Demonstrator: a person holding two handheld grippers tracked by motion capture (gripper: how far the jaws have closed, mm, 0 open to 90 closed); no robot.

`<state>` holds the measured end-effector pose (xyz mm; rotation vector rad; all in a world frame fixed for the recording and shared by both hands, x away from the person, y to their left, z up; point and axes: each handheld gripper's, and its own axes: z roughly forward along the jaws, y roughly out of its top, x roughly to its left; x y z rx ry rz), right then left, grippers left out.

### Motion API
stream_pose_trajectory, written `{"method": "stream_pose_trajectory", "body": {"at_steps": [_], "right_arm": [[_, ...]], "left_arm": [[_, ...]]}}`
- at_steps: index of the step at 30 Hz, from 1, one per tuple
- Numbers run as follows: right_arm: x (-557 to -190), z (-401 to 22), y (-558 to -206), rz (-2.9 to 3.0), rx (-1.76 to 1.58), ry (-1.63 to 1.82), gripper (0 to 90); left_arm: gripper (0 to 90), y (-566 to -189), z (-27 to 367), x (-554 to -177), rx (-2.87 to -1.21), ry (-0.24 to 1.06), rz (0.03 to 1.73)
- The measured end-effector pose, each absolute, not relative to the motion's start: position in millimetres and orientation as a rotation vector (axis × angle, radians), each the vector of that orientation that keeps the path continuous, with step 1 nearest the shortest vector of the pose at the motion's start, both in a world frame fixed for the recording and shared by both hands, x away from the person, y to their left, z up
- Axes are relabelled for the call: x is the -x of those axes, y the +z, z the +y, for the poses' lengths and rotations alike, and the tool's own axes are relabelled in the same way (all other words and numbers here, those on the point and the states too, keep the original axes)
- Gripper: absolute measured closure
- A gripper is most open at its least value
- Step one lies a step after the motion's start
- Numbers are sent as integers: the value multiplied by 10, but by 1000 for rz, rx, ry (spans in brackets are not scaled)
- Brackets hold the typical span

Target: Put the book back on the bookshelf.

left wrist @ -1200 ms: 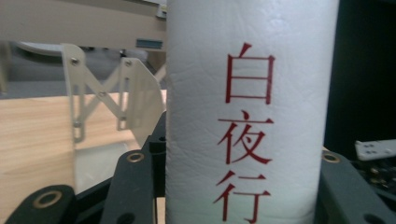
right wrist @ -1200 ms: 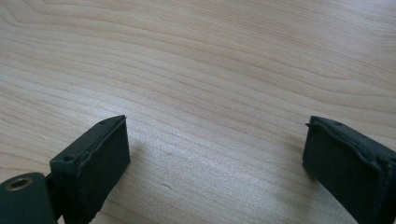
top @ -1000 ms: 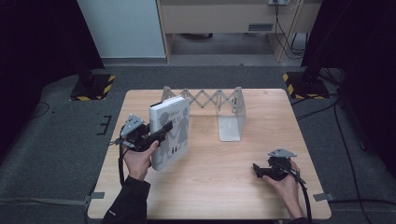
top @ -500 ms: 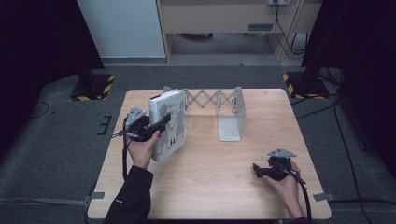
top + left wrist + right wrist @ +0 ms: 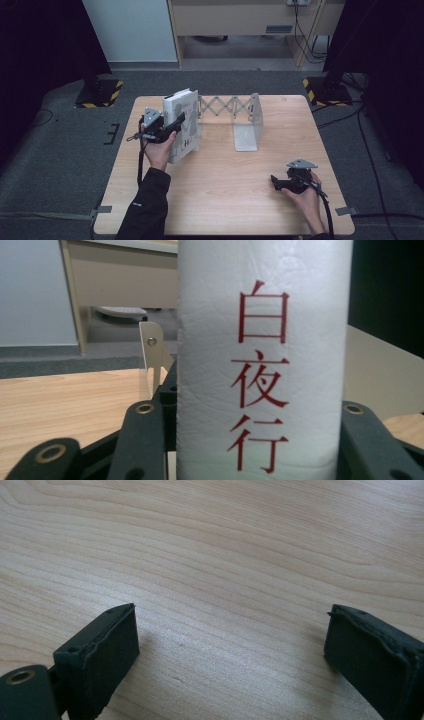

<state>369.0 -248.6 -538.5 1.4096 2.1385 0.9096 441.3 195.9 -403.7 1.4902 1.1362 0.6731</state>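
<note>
at table's left rear, left gripper (image 5: 172,126) clamps white book (image 5: 182,125) upright by spine, beside expanding bookend rack (image 5: 235,112); right gripper (image 5: 276,182) jaws spread, w/ nothing between

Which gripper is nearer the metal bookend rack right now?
Left. The left gripper, clamped on the white book's spine, is beside the rack's left end. The right gripper rests open on the table, nearer the person.

From my right tongs (image 5: 230,645), I see two black padded jaws standing wide apart over the bare, light wood-grained counter (image 5: 225,545).
</note>
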Motion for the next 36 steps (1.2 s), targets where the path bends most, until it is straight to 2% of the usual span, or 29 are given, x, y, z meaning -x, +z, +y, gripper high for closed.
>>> {"method": "stream_pose_trajectory", "body": {"at_steps": [21, 36], "right_arm": [[-3690, -2487, -5385, 2141, -1408, 910, 76], [-3690, -2486, -5385, 2140, -1408, 909, 75]], "left_arm": [[525, -4214, 1841, -4579, -1526, 697, 1136], [519, -4297, 1821, -4248, -1598, 763, 1067]]}}
